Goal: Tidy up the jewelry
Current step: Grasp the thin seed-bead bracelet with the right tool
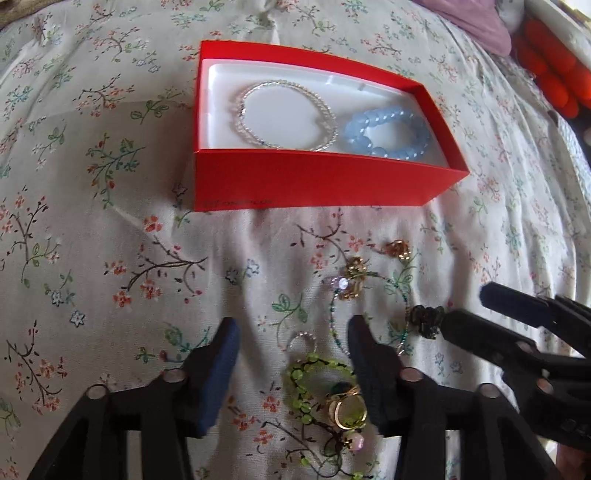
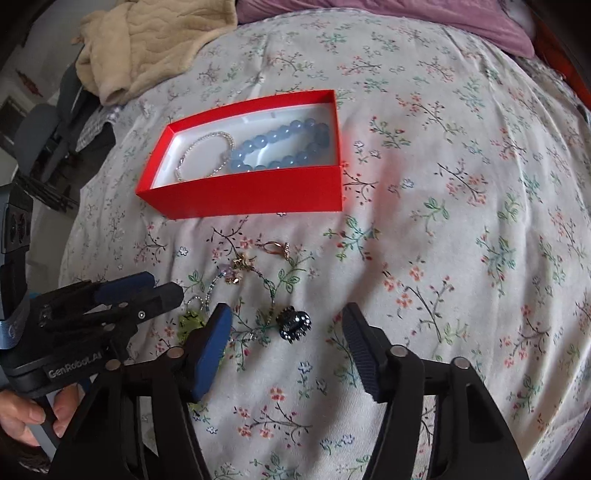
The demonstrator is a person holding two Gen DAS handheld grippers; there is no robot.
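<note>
A red box (image 1: 317,181) (image 2: 243,192) with a white lining holds a silver bracelet (image 1: 286,114) (image 2: 205,155) and a blue bead bracelet (image 1: 388,133) (image 2: 280,147). Loose jewelry lies on the floral bedspread in front of it: a green bead bracelet (image 1: 306,376), a gold ring with a green stone (image 1: 347,410), gold earrings (image 1: 354,277) (image 2: 240,269), a rose-gold ring (image 2: 277,248) and a dark clip (image 1: 428,319) (image 2: 293,321). My left gripper (image 1: 293,332) is open over the green bracelet. My right gripper (image 2: 286,321) is open around the dark clip.
A beige blanket (image 2: 155,40) lies at the far left of the bed, a purple pillow (image 2: 388,18) at the far edge. Orange-red objects (image 1: 554,74) sit at the right. The bedspread (image 2: 461,221) stretches to the right of the box.
</note>
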